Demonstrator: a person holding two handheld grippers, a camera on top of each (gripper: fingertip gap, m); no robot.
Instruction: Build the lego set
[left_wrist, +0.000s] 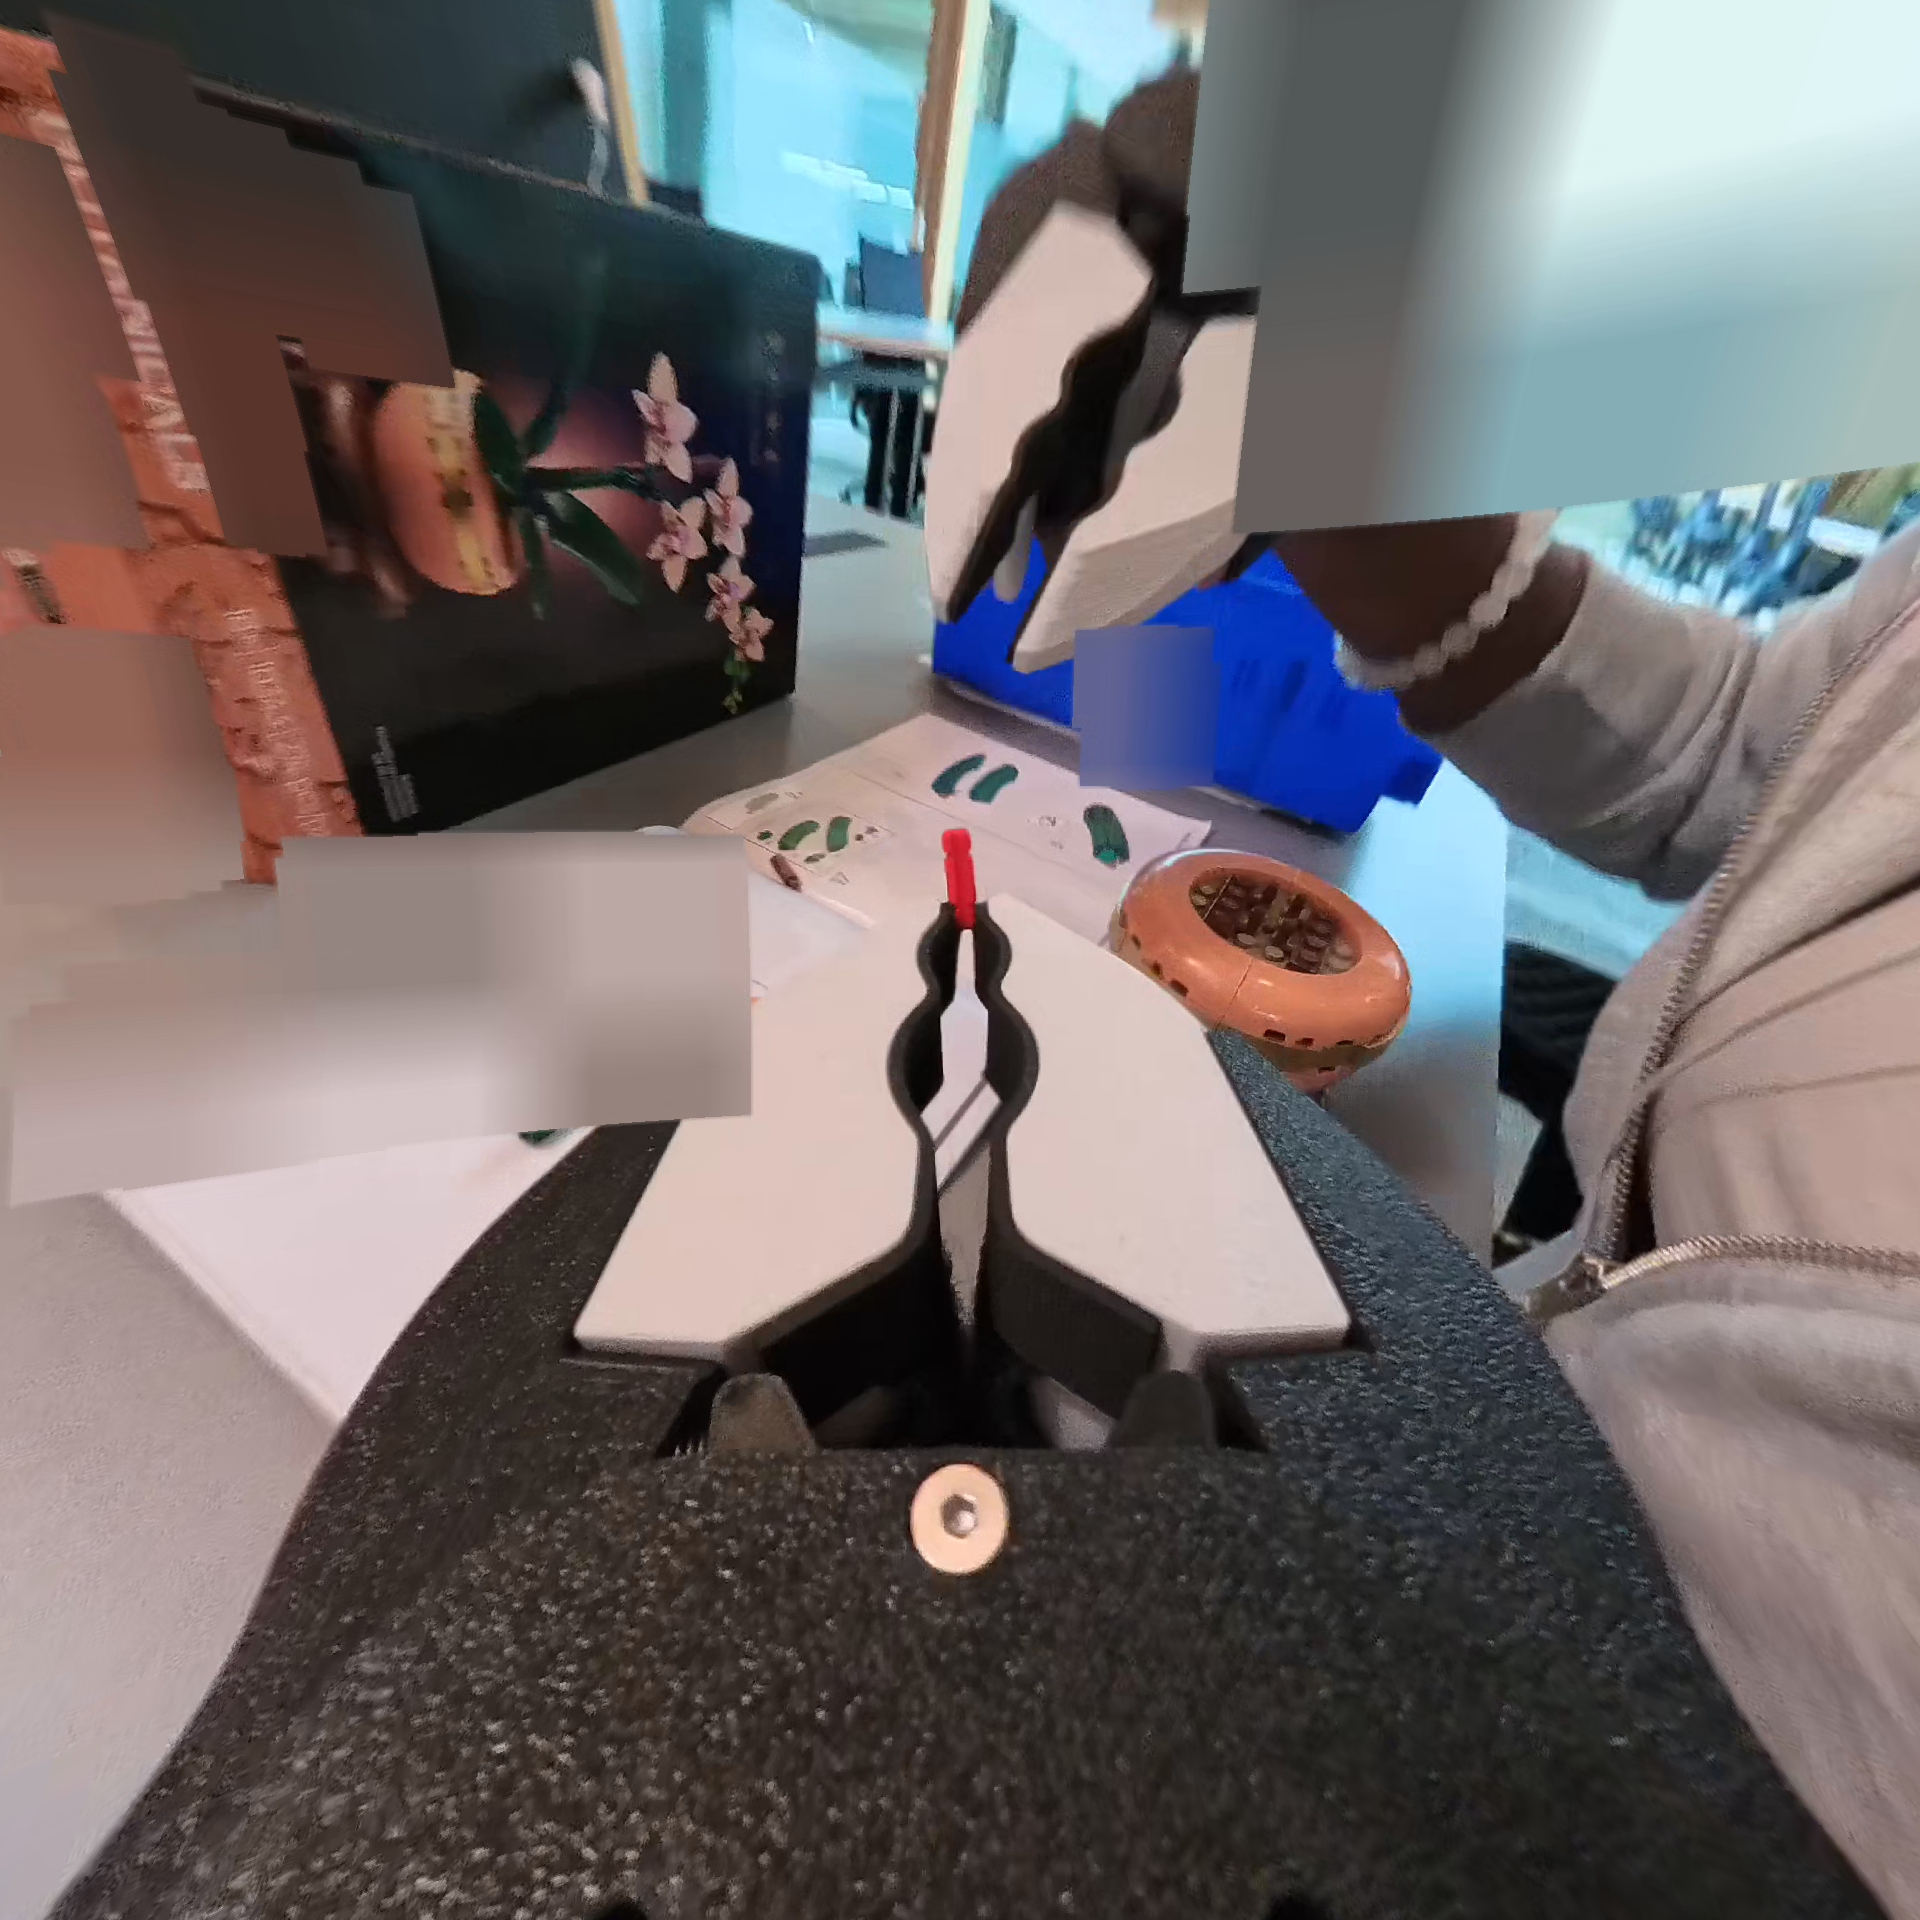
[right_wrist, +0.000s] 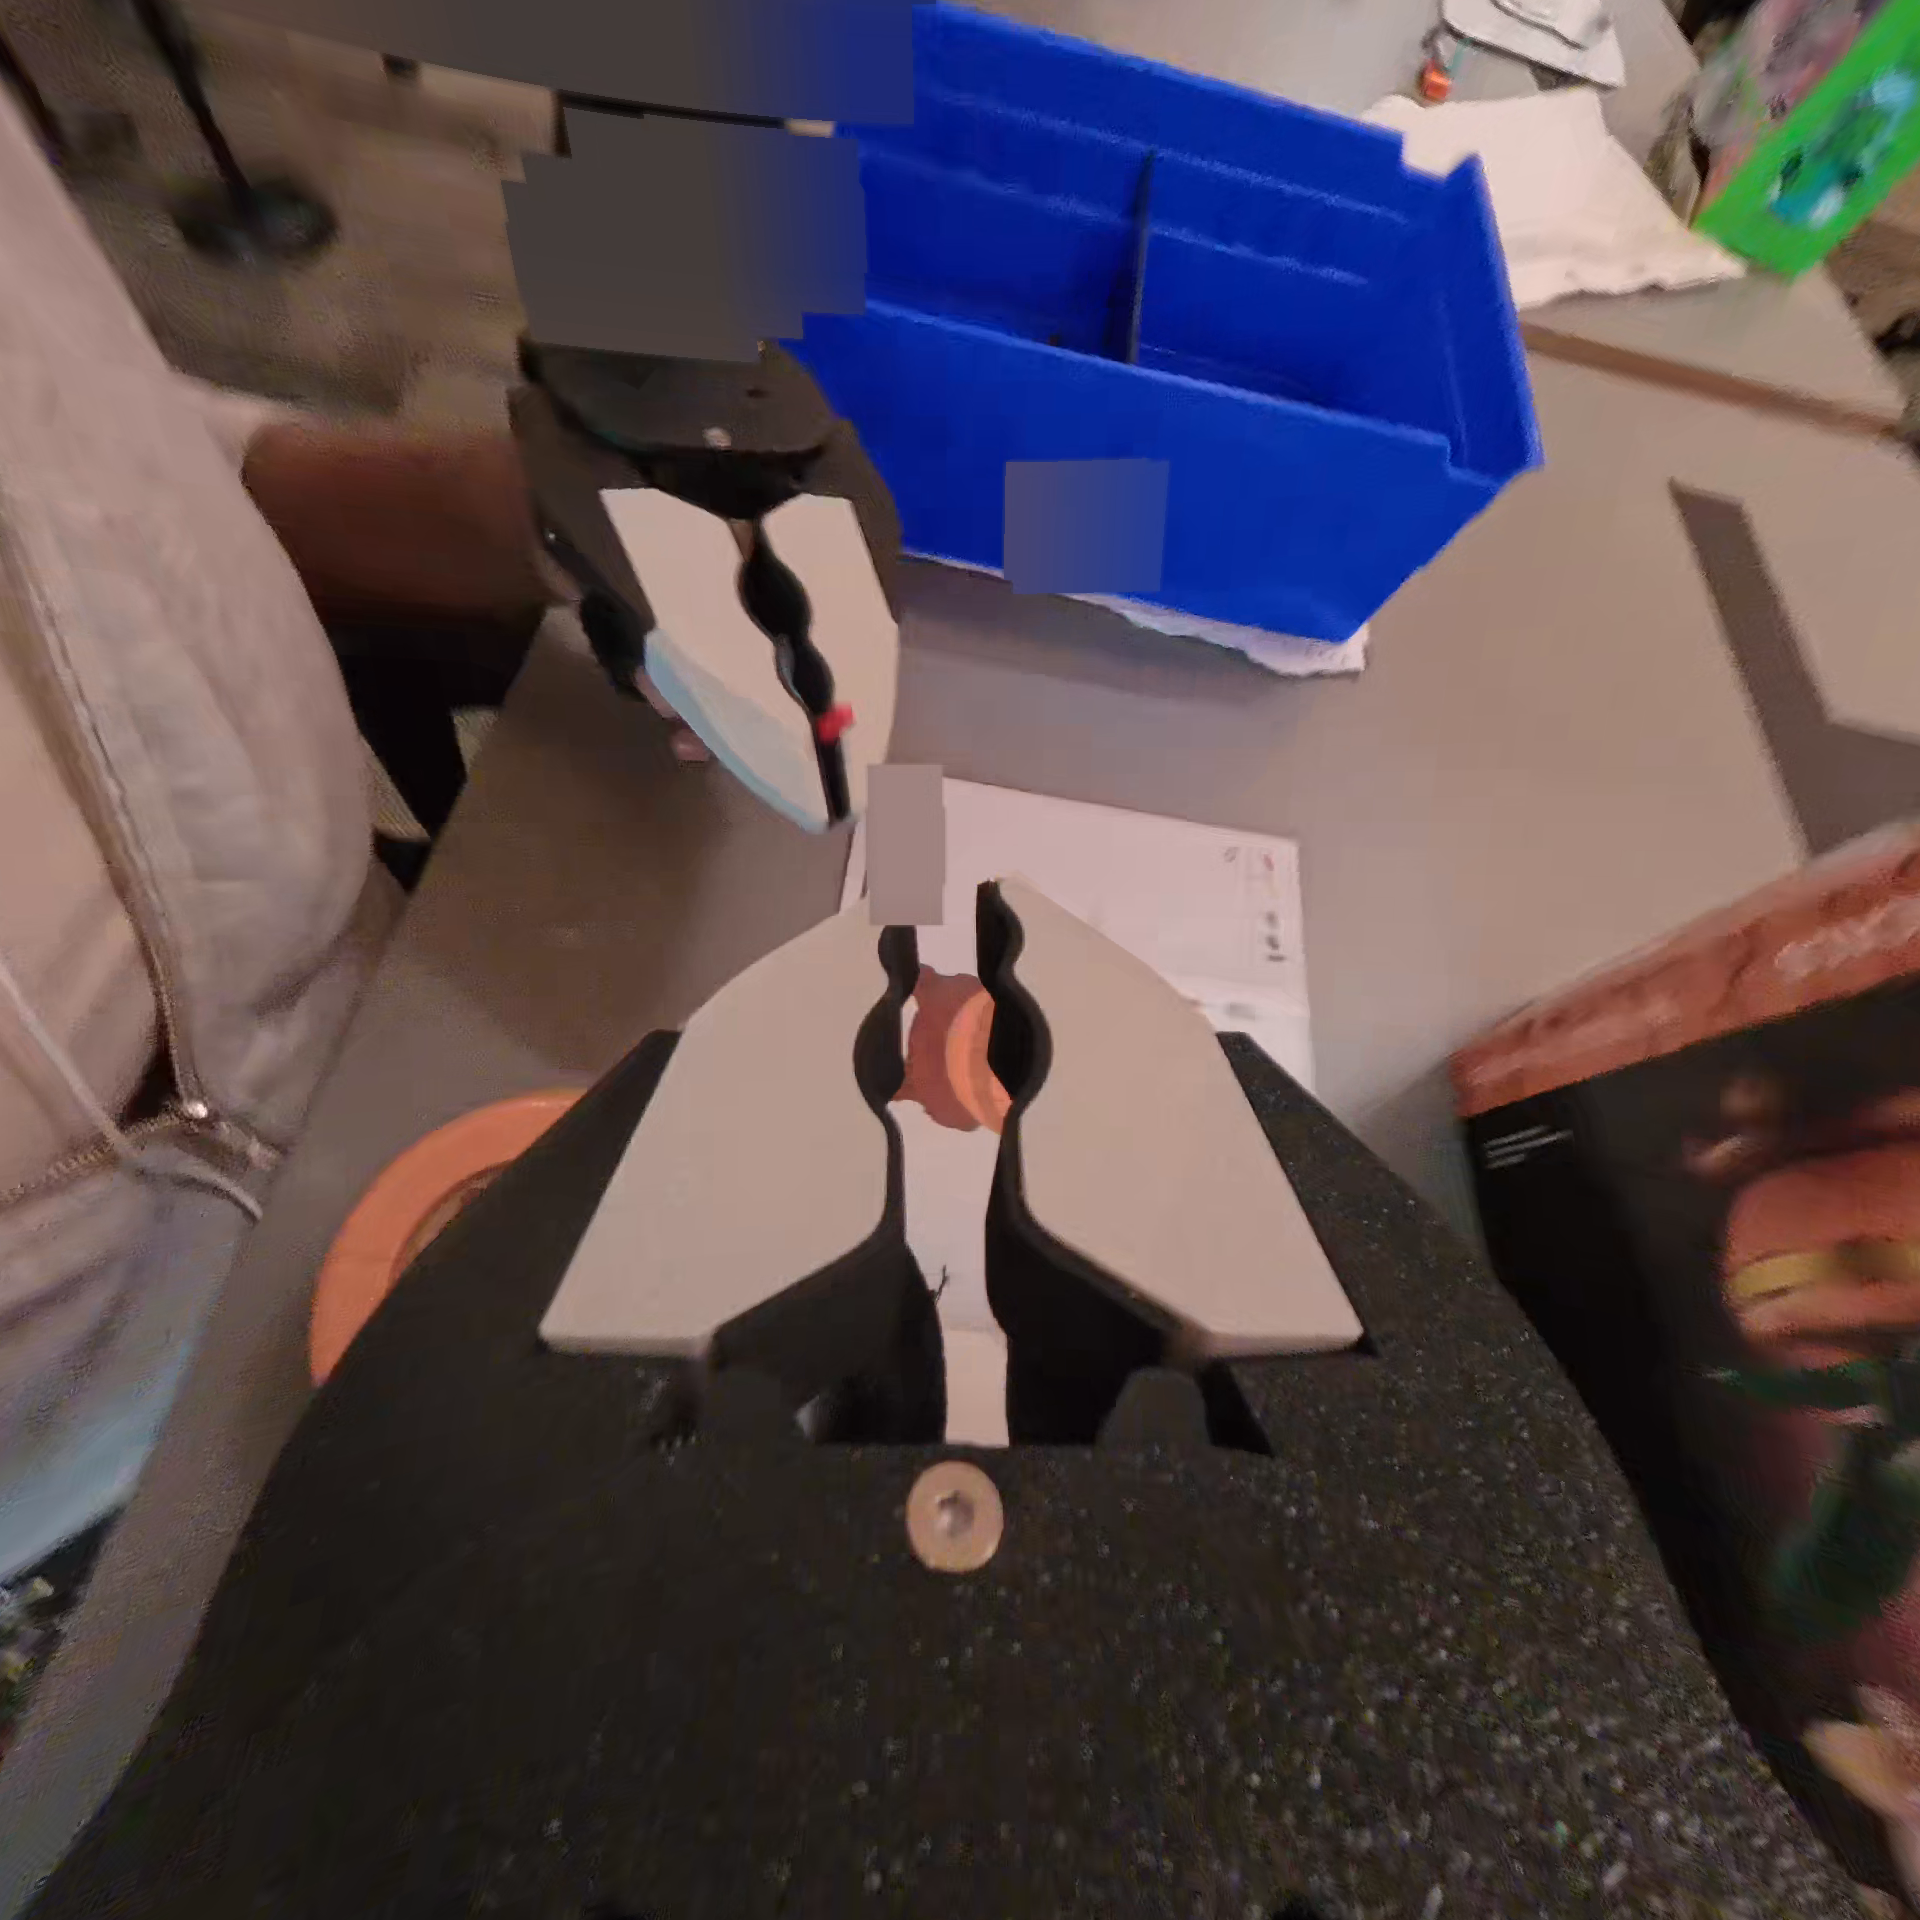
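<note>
A small red piece is pinched at the tips of the left gripper, raised above the instruction sheet. The right gripper is closed on a small tan round piece (blurred). The tan pot rests on the table, near the blue bin.

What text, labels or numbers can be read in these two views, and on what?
Nothing can be read.
Dark set box: pale print, blurred.
Instruction sheet: step marks, too small.
Blue bin: label patch masked over.
</note>
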